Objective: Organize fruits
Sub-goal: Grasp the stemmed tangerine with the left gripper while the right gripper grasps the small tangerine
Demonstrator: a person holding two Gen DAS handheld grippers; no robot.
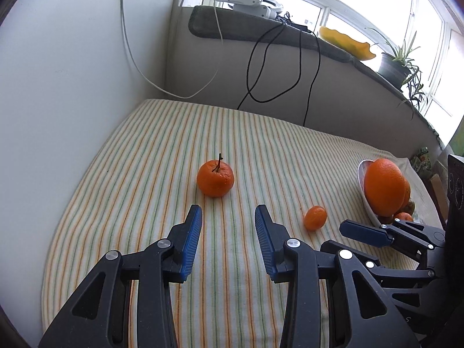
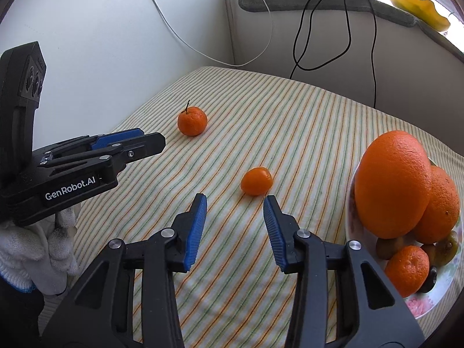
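A stemmed mandarin [image 1: 215,178] [image 2: 192,121] sits on the striped cloth, just ahead of my left gripper [image 1: 229,211], which is open with nothing between its blue pads. A smaller orange fruit [image 1: 315,217] [image 2: 257,181] lies just beyond my right gripper [image 2: 235,200], also open and empty. At the right stands a white plate [image 2: 352,226] [image 1: 362,178] holding a big orange [image 2: 391,182] [image 1: 384,187], a second orange [image 2: 440,206], a mandarin [image 2: 407,269] and small brownish fruits. Each gripper shows in the other's view: the right gripper [image 1: 359,232], the left gripper [image 2: 136,140].
The striped cloth [image 1: 145,203] covers a surface in a corner of white walls. Black and white cables [image 1: 261,66] hang from the sill behind. A yellow dish [image 1: 346,42] and a potted plant [image 1: 397,63] stand on the sill. A white-gloved hand [image 2: 37,249] holds the left gripper.
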